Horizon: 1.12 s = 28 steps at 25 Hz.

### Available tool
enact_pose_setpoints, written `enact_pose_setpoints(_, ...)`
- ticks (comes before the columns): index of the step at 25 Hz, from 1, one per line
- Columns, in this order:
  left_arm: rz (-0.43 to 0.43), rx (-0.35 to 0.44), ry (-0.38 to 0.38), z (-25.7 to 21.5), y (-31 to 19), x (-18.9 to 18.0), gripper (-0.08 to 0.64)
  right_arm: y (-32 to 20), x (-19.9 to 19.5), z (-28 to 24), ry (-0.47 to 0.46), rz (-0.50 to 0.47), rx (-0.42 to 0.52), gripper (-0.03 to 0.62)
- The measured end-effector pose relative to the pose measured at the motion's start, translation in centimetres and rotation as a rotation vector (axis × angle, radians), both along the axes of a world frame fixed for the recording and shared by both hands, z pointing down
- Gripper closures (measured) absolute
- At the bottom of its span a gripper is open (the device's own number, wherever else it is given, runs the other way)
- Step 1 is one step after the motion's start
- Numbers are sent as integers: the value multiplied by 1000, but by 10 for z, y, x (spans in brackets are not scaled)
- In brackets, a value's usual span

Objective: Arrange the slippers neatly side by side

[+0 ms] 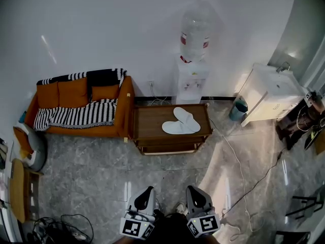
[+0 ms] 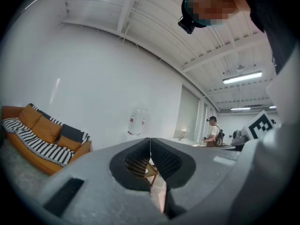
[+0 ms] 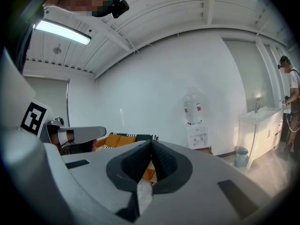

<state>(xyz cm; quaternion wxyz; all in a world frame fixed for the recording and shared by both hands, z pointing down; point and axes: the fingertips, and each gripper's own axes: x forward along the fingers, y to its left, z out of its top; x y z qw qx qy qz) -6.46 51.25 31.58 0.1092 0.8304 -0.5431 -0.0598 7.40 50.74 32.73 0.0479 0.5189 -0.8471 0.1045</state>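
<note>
While both tools hang low at the bottom edge of the head view, close to the person who holds them, the two white slippers [image 1: 179, 127] lie well apart from them on the low wooden desk [image 1: 147, 117] across the grey tiled floor [image 1: 101, 172]. The slippers sit toward the right half of the desk top. They are not parallel: one lies slanted behind the other, and they touch or overlap at their right ends, splaying apart toward the left.

The left tool [image 1: 148, 189] has its jaws pressed fully together in its own view, with nothing between them. The right tool [image 1: 192, 188] is the same, its jaws meeting tip to tip and holding nothing. The two tools sit side by side, near each other.

Just left of the desk stands an orange sofa [image 1: 71, 93] draped with a black-and-white striped blanket [image 1: 76, 114]. Behind the desk, against the white wall, is a water dispenser [image 1: 193, 80]. A white sink cabinet [image 1: 271, 93] stands at the right, with a teal bin [image 1: 237, 109] beside it.
</note>
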Motion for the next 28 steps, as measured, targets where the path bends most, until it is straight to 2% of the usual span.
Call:
enact_pose_setpoints(9,18,-5,-14,17,-13,-49,543,-14,-48,10,7,52,0,580)
enact_pose_setpoints(17,23,-38,-26,39,-36,-75,543,-40,-66,31,32,69,-14,580)
enact_pose_setpoints(22,12,-45,-33,45,-65,-81,543,-73,-69,40,40,56,-14,580)
enact_pose_setpoints(28,7,-55,-38,50,-114,-69,543,-126,-59,48,36,34,-27,580)
